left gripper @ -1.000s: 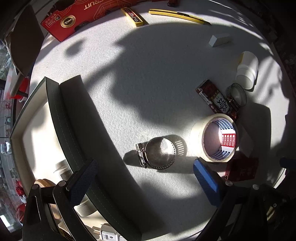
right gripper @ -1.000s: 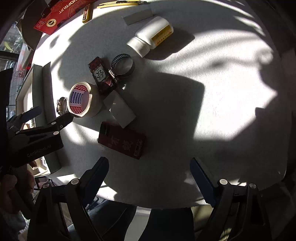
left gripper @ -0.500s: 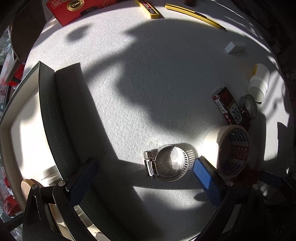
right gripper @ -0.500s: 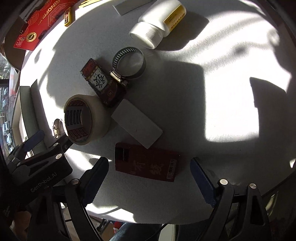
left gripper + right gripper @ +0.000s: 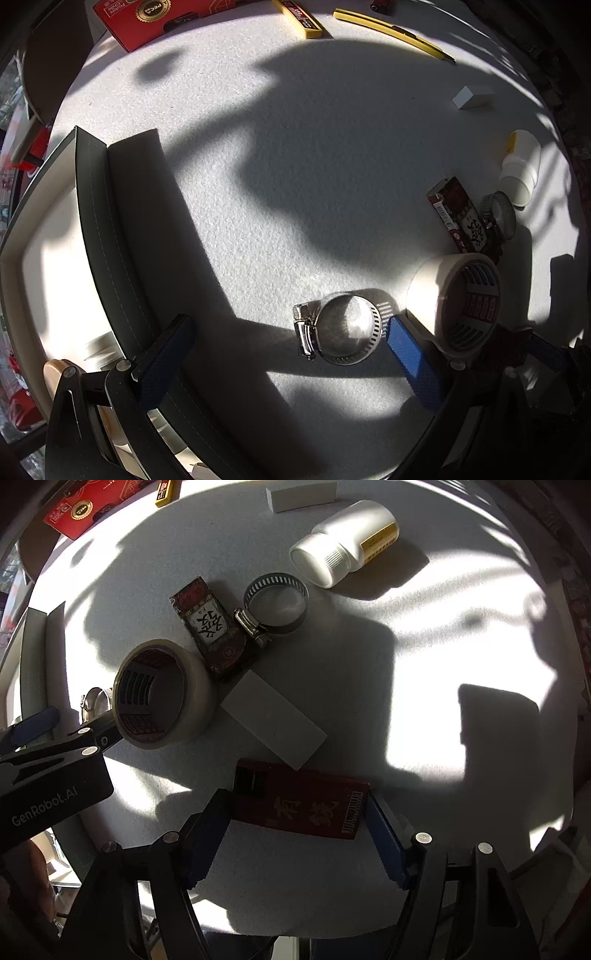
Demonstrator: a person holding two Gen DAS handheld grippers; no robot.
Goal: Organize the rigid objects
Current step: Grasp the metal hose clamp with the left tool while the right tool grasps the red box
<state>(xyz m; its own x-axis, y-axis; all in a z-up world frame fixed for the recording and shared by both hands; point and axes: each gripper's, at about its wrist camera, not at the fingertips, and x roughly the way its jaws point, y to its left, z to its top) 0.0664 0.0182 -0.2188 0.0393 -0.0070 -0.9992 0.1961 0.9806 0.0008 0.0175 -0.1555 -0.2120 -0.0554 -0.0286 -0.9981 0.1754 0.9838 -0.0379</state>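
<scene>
A steel hose clamp [image 5: 340,328] lies on the white table between the fingers of my left gripper [image 5: 291,362], which is open and not touching it. The clamp sits close to the right finger, with a tape roll [image 5: 454,302] just beyond. My right gripper [image 5: 295,812] points down over a dark red box [image 5: 303,801]. Its jaws are closing, and the pads [image 5: 380,834] meet the box's two short ends. The box lies flat on the table. A white block [image 5: 273,723] touches its far edge.
An open organiser box with a dark wall [image 5: 110,240] stands at the left, holding a few items. On the table are a second hose clamp [image 5: 277,602], a small patterned box [image 5: 210,627], a white bottle [image 5: 343,550], a yellow knife [image 5: 391,29] and a red carton [image 5: 147,18].
The right gripper came down over the dark red box and its jaws narrowed onto it. The left gripper shifted so the hose clamp now lies between its fingers.
</scene>
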